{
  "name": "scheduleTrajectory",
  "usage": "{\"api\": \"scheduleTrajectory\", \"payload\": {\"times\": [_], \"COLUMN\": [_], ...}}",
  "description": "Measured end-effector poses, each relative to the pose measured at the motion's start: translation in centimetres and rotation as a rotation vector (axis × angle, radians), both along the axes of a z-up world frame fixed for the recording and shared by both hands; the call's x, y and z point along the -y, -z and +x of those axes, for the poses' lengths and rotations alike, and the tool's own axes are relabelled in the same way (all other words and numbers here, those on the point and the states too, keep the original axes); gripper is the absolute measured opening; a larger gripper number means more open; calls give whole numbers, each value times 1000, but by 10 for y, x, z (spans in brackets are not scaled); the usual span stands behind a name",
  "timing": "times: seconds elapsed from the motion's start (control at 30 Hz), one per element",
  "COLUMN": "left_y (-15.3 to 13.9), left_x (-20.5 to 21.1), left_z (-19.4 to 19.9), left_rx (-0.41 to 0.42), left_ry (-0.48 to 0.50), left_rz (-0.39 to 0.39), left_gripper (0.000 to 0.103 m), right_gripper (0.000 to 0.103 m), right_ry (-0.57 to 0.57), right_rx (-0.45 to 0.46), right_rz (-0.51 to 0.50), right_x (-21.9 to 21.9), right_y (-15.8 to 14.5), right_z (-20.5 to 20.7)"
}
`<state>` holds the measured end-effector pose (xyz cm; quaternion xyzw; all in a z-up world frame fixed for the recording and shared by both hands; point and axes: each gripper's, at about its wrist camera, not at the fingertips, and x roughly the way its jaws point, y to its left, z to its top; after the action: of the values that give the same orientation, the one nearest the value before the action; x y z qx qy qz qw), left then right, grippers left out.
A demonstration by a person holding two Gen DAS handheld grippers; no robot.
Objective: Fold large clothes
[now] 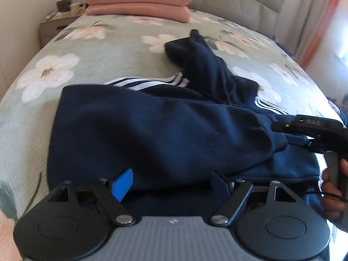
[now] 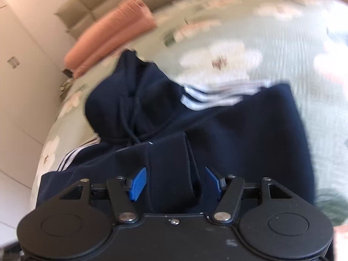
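Both claws, left claw [image 1: 171, 182] and right claw [image 2: 176, 182], gape over the navy hoodie [image 1: 152, 130] on the bed [image 1: 97, 50], apparently gripping nothing; pinch matching hem corners nearest the hood before folding.

Open green floral-quilted bed [image 1: 113, 50] lies left of and beyond the rumpled navy white-striped hoodie [image 1: 152, 126]; folded pink blankets [image 1: 139, 2] block the headboard end.

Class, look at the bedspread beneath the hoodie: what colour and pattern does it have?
The bedspread is pale green with large white-and-pink flowers, clearest in the left wrist view.
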<state>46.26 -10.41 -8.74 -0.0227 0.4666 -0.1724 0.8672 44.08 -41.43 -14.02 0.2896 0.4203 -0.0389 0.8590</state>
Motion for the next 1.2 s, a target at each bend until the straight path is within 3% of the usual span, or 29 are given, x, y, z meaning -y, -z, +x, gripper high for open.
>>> {"api": "scheduleTrajectory", "payload": {"times": [0.03,0.07,0.1,0.13,0.3,0.37,0.47,0.53,0.57,0.6,0.63,0.67,0.77,0.83,0.87,0.9,0.93,1.03,1.13,1.2], "left_y": [1,-3,-3,-2,-1,-2,-3,0,3,6,8,9,2,-2,-2,-1,4,24,43,50], "left_x": [-6,-12,-13,-14,-18,-20,-18,-12,-9,-5,-1,3,13,24,31,39,46,58,51,39], "left_z": [-4,-9,-8,-7,1,4,11,16,19,23,26,29,37,47,52,58,65,85,92,87], "left_rx": [-4,-7,-11,-13,9,20,35,39,35,28,26,29,71,92,103,116,126,106,96,126], "left_ry": [-11,-17,-21,-25,-45,-51,-47,-41,-37,-35,-33,-29,-12,7,17,25,31,29,22,38], "left_rz": [-3,-5,-6,-5,-1,-10,-19,-15,-10,-1,8,17,10,-8,-8,-2,12,48,56,10], "left_gripper": [80,80,80,80,74,74,74,74,74,73,71,70,70,70,70,70,69,58,50,50], "right_gripper": [75,62,25,12,11,11,12,25,60,79,71,56,54,46,32,9,0,0,0,0], "right_ry": [-14,-34,-64,-109,-118,-62,63,90,71,50,66,115,213,149,84,19,-30,-92,-24,36], "right_rx": [-7,11,32,34,171,203,181,114,30,-73,-131,-141,-5,73,75,71,68,11,-143,-118], "right_rz": [51,86,85,62,-247,-381,-542,-539,-529,-530,-555,-588,-606,-601,-600,-590,-573,-546,-485,-373], "right_x": [-1,-5,-12,-22,-46,-42,-26,-11,-4,3,8,13,16,3,-6,-17,-25,-33,-13,7], "right_y": [5,6,3,-1,-58,-81,-96,-87,-75,-61,-53,-53,-75,-82,-80,-74,-67,-40,-4,4], "right_z": [3,5,4,6,-17,-33,-52,-54,-48,-41,-39,-43,-58,-56,-48,-38,-30,-10,-5,-15]}}
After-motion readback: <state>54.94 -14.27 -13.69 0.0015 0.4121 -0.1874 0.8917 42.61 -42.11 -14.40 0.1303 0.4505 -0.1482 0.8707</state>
